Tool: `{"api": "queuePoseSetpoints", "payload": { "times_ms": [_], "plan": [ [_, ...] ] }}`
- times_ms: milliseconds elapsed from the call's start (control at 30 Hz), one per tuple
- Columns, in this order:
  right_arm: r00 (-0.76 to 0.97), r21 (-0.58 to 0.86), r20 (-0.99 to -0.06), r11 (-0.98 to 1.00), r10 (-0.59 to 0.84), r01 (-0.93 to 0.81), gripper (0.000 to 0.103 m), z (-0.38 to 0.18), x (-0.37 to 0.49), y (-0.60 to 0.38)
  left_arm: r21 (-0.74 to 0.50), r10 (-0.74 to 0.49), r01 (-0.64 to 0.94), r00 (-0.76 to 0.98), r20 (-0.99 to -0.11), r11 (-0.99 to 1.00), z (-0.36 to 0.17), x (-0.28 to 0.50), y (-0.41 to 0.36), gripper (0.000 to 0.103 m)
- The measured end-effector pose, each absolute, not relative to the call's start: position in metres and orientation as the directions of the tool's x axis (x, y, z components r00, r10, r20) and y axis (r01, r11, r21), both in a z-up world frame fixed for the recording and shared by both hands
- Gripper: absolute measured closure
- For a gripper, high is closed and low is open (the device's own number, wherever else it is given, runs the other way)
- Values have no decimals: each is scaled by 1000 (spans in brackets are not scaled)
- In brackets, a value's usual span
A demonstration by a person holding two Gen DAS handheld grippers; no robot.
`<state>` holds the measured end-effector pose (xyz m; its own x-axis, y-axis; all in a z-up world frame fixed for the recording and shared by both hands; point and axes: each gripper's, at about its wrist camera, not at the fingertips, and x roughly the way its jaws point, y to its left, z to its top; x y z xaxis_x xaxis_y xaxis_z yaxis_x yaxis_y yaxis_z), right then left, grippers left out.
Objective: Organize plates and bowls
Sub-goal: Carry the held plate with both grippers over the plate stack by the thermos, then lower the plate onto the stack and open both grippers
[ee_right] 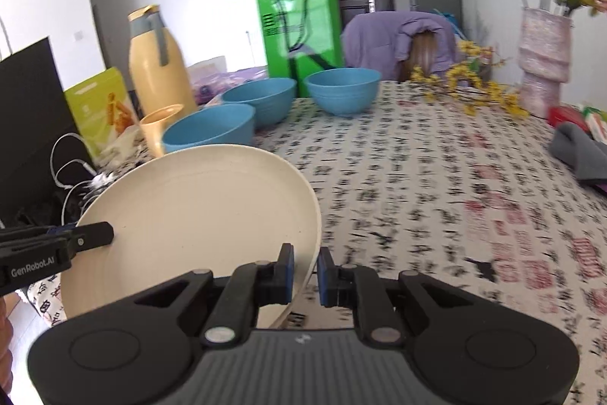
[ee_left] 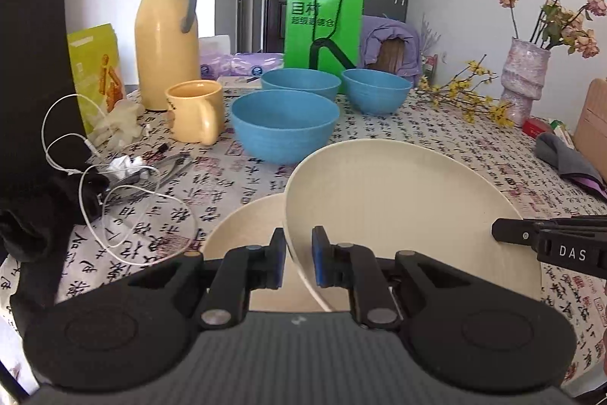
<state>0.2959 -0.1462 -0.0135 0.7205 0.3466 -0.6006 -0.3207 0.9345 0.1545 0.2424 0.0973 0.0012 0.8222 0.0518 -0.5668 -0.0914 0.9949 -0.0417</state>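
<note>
Cream plate (ee_left: 398,200) is held above the desk (ee_left: 235,177) by both grippers, tilted. Left gripper (ee_left: 297,262) jaws are clamped on its left rim; right gripper (ee_right: 305,276) jaws are clamped on its right rim. A second cream plate (ee_left: 246,226) lies flat on the desk directly below. Three blue bowls (ee_left: 284,126) stand behind, beside a yellow mug (ee_left: 195,111).

I hold one plate (ee_left: 398,200) by its rim, left gripper (ee_left: 297,260) on its left edge, right gripper (ee_right: 305,270) on its right, tilted above a second plate (ee_left: 246,226) on the table (ee_left: 474,147). Three bowls (ee_left: 284,124) stand behind them; mug (ee_left: 195,111) and jug (ee_left: 165,33) lie further left.
</note>
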Motion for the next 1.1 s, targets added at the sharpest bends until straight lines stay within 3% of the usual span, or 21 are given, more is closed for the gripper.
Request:
{"api": "queuePoseSetpoints", "payload": {
  "times_ms": [300, 933, 1067, 1100],
  "plan": [
    [677, 102, -639, 912, 365, -396, 87, -22, 296, -79, -82, 55, -131, 793, -606, 988, -15, 243, 150, 88],
    [702, -58, -663, 917, 261, -395, 78, -41, 283, -60, -79, -15, -40, 808, -589, 996, -26, 239, 153, 85],
    [704, -70, -652, 902, 281, -425, 69, -36, 276, -60, -78, -25, -25, 816, -577, 997, -23, 232, 155, 83],
    [710, -70, -643, 901, 288, -428, 64, -34, 273, -62, -70, -13, -34, 818, -576, 997, -22, 229, 153, 77]
  ]
}}
